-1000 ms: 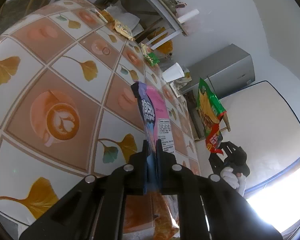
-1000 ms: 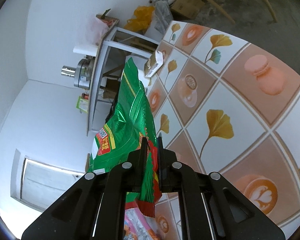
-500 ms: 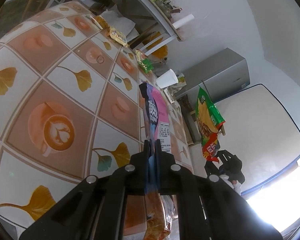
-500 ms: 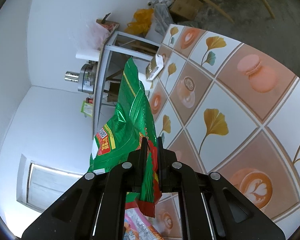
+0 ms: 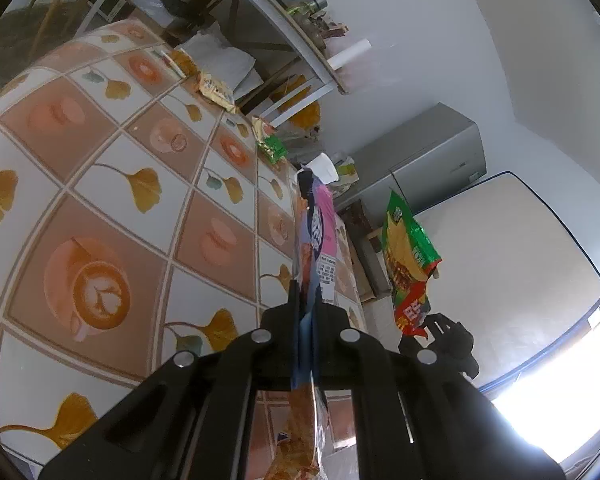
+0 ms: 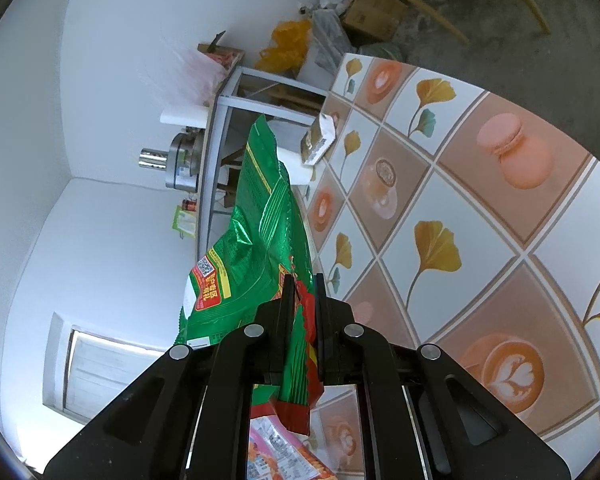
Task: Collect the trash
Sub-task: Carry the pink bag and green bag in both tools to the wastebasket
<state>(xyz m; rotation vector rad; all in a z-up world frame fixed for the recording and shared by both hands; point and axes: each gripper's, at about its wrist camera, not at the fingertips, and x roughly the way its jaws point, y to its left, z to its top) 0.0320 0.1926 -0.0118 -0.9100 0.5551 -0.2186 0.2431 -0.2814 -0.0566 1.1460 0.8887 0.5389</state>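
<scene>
My left gripper (image 5: 305, 298) is shut on a pink and blue snack wrapper (image 5: 320, 228) and holds it upright above the patterned tablecloth (image 5: 100, 184). My right gripper (image 6: 302, 292) is shut on a green and red snack bag (image 6: 256, 232), held in the air off the table's edge; the bag also shows in the left wrist view (image 5: 410, 252), with the right gripper (image 5: 440, 336) below it. More wrappers lie along the table's far edge: a yellow one (image 5: 216, 90) and a green one (image 5: 272, 144).
A white paper cup (image 5: 324, 166) stands at the table's far edge. A small box (image 6: 320, 142) lies on the table's far corner. An orange-pink packet (image 6: 284, 452) lies below my right gripper. A metal-frame shelf (image 6: 220, 128), a grey cabinet (image 5: 428, 160) and wooden chairs stand around.
Both grippers have lifted slightly and drawn back with their wrappers still held; more of the table and room shows in both views.
</scene>
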